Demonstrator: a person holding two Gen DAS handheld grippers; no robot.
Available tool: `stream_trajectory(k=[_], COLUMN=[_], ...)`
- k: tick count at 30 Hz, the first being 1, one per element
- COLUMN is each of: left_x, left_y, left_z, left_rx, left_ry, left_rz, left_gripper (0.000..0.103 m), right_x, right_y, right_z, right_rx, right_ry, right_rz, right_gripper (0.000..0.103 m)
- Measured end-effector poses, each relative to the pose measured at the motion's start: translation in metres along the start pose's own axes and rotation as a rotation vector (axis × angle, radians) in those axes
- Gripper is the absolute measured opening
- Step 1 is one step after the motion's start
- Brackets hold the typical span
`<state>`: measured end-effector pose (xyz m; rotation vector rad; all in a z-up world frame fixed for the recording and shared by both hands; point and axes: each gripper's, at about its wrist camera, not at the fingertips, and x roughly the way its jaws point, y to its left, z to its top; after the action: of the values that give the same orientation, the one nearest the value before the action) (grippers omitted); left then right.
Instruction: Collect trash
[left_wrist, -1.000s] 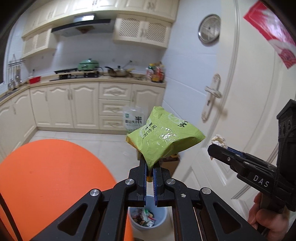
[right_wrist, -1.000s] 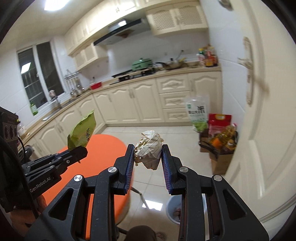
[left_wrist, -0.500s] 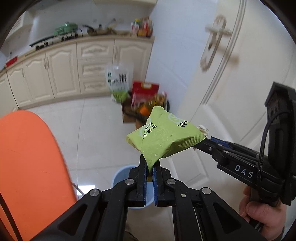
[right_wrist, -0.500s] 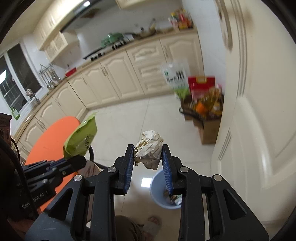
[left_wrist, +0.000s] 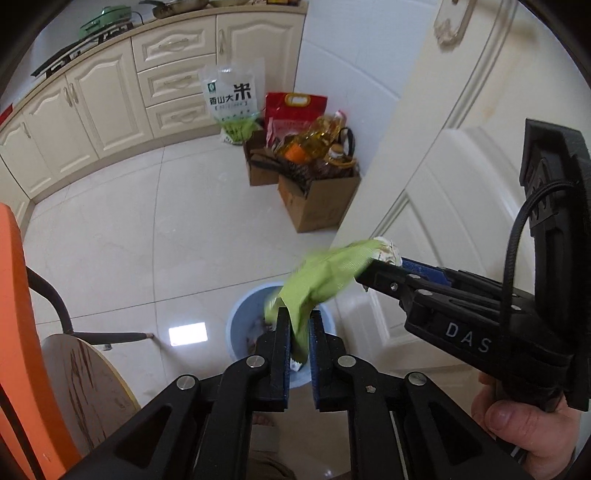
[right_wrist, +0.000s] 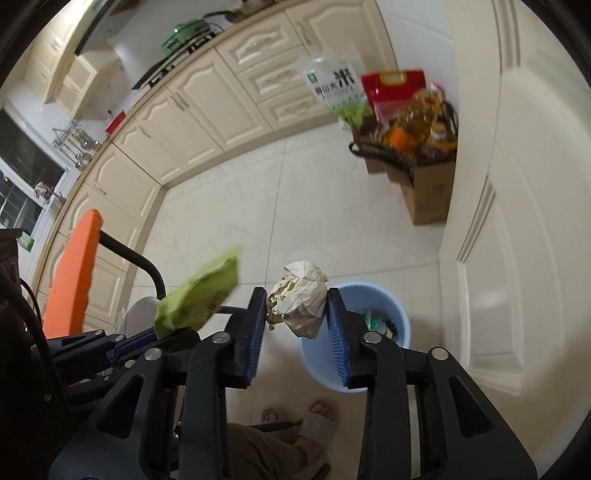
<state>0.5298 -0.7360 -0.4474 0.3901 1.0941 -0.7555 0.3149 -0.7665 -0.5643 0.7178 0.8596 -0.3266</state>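
Both hands are leaning down over the pale blue bin (left_wrist: 236, 325) on the kitchen floor, and what matters now is how each piece of trash sits against that open mouth. The left tool (left_wrist: 298, 332) has the green snack bag (left_wrist: 321, 280) between its pads; its jaws have just been opening a little, there is a visible gap on either side of the bag's lower corner, and the bag is blurred, so I judge it to be slipping free rather than pinched. Seen along that tool, the bag hangs straight over the bin's opening, its long side slanting up and to the right toward the other tool, and the litter already in the bin shows just below its bottom corner. The right tool (right_wrist: 297, 314) has the crumpled paper ball (right_wrist: 297, 304) between its blue pads; its jaws too have just been widening, yet the ball bridges the gap from pad to pad, so I take it as lightly gripped. From that tool's view the bin (right_wrist: 402, 325) lies below and a touch to the right of the ball, with only part of the mouth under it. So the left hand looks the better placed: its bag should fall inside as it is, while the right hand probably wants a small nudge toward the door side before the paper is freed, or it may clip the near rim. A slippered foot (right_wrist: 317, 421) stands just beside the bin.
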Motion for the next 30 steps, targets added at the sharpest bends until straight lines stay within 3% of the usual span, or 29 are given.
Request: stream_trajectory(k=[2,4,8,10,12,21,30], left_x=[0.007,0.016,0.025,0.027,0.023,-0.031,-0.136], left_y=[-0.001,-0.002,-0.008,-0.006,-0.010,-0.029,-0.005], left_z=[0.028,0.056,0.073,0.065,0.059,0.020,-0.062], left_rx=[0.003,0.006,0.006,0.010,0.019,0.046,-0.023], left_ry=[0.012,0.011,-0.011,-0.022,-0.031,-0.154,-0.320], left_rz=[0.015,0.048,0.076,0.090,0.108,0.161,0.178], left_gripper=[0.027,0.060,0.085,0.093,0.097,0.102,0.102], right_x=[0.005,0.008,0.004,-0.001,-0.008,-0.052,-0.116], right_y=[-0.006,-0.010,-0.021,-0.024,-0.025,-0.027,0.030], right_z=[-0.003,-0.005,-0.009,-0.009,-0.009,-0.009,-0.010], right_rx=[0.016,0.037,0.076,0.087,0.108,0.191,0.109], right_ry=[0.006,0.002,-0.007,-0.020,-0.036,-0.125,-0.208], right_rz=[0.002,-0.003,0.001,-0.001,-0.009,0.019,-0.005], right_gripper=[0.037,0.065,0.077,0.095,0.103,0.103,0.103])
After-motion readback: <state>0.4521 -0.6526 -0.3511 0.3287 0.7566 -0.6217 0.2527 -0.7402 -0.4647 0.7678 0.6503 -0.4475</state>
